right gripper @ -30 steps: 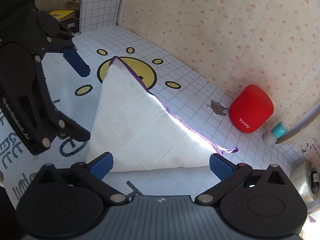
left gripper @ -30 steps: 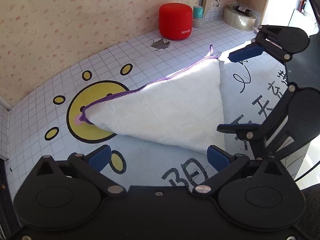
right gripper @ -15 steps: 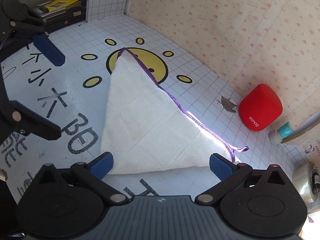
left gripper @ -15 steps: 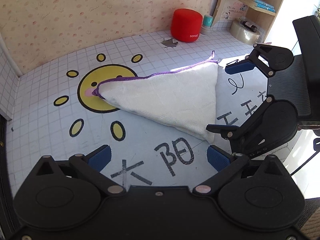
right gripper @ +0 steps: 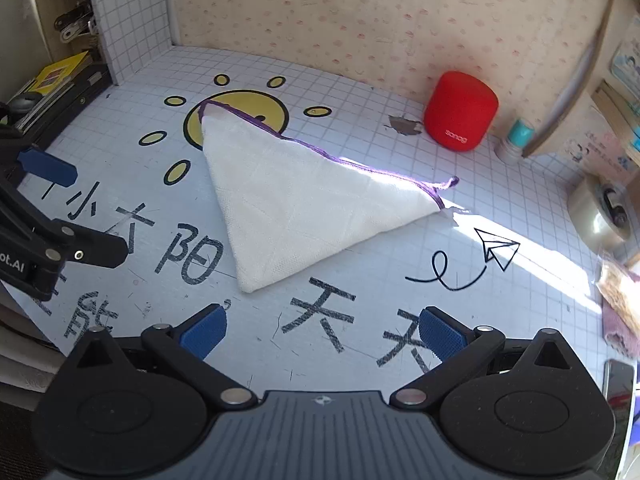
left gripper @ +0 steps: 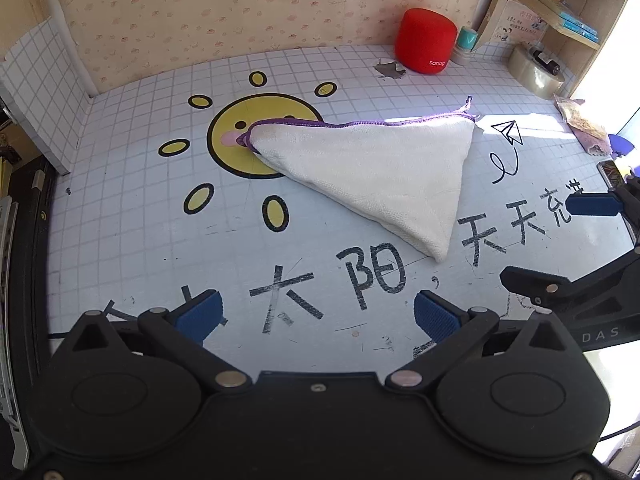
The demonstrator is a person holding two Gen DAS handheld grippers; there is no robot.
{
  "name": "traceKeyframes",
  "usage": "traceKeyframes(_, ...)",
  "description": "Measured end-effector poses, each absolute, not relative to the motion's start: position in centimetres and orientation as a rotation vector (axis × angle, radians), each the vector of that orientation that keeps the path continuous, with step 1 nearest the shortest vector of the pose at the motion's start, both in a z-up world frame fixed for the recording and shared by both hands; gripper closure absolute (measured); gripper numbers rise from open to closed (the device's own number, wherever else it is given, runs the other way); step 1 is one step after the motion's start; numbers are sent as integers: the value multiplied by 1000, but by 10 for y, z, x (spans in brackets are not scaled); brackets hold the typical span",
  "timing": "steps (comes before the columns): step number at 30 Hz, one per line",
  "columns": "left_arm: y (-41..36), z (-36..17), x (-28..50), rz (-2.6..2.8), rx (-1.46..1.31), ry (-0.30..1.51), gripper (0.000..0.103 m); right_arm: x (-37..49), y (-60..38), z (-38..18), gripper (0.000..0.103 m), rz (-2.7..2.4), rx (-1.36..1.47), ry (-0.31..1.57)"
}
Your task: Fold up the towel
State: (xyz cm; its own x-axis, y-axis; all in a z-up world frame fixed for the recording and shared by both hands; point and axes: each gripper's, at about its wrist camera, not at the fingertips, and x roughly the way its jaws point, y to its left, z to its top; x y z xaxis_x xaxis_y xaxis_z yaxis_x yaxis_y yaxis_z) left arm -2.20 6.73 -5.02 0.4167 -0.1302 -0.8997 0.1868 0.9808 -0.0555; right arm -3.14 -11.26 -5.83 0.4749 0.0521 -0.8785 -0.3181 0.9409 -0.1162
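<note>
A white towel (left gripper: 372, 172) with a purple hem lies folded into a triangle on the tiled table mat (left gripper: 132, 216), one corner over the yellow sun drawing. The right wrist view shows the same towel (right gripper: 304, 204) flat, its hanging loop at the far right corner. My left gripper (left gripper: 318, 316) hovers open near the front of the mat, well short of the towel's near tip. Equally open and empty, my right gripper (right gripper: 322, 330) is held back from the towel. Each gripper shows at the edge of the other's view.
A red speaker (left gripper: 426, 40) and a small teal-capped bottle (left gripper: 465, 44) stand at the back wall. A tape roll (left gripper: 536, 70) sits by the wooden shelf at the right. Books (right gripper: 52, 80) lie off the mat's left side. A torn patch (left gripper: 389, 70) marks the mat.
Both grippers have drawn back and up from the towel, which now looks smaller and farther away. They have moved apart toward opposite sides. The towel itself has stayed put.
</note>
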Motion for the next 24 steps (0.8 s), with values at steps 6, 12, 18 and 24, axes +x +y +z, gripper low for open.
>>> traceKeyframes(6,52,-28,-41,-96,45,1122,1,-31,-145,-39,0,192,14,1129)
traceKeyframes(12,25,-5,-49,-20,71,1111,1,-33,-176,-22,0,257,24,1163)
traceKeyframes(18,2,2,-50,-10,45,1097,1,-19,-197,-12,0,190,-46,1120)
traceKeyframes(24,-13,9,-31,-19,41,1096,1,-12,-190,-16,0,185,-133,1095)
